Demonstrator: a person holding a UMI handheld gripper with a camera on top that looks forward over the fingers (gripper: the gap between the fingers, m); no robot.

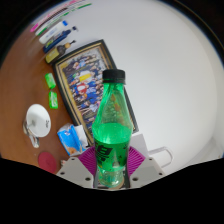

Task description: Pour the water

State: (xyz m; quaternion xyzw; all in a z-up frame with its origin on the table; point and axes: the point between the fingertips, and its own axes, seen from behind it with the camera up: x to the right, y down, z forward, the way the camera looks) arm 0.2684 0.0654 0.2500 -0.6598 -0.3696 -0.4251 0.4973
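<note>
Jaws pressed against a green plastic bottle (pixel 112 130) with a black cap, the gripper (pixel 110 168) holds it upright above a brown surface (pixel 30 80), where a white cup (pixel 38 119) and a framed picture (pixel 82 75) lie beyond the bottle.

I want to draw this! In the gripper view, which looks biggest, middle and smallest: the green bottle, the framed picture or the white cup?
1. Green bottle, held between the gripper fingers; being nearest the camera inflates it.
2. Framed picture, farther back on the table.
3. White cup.
</note>
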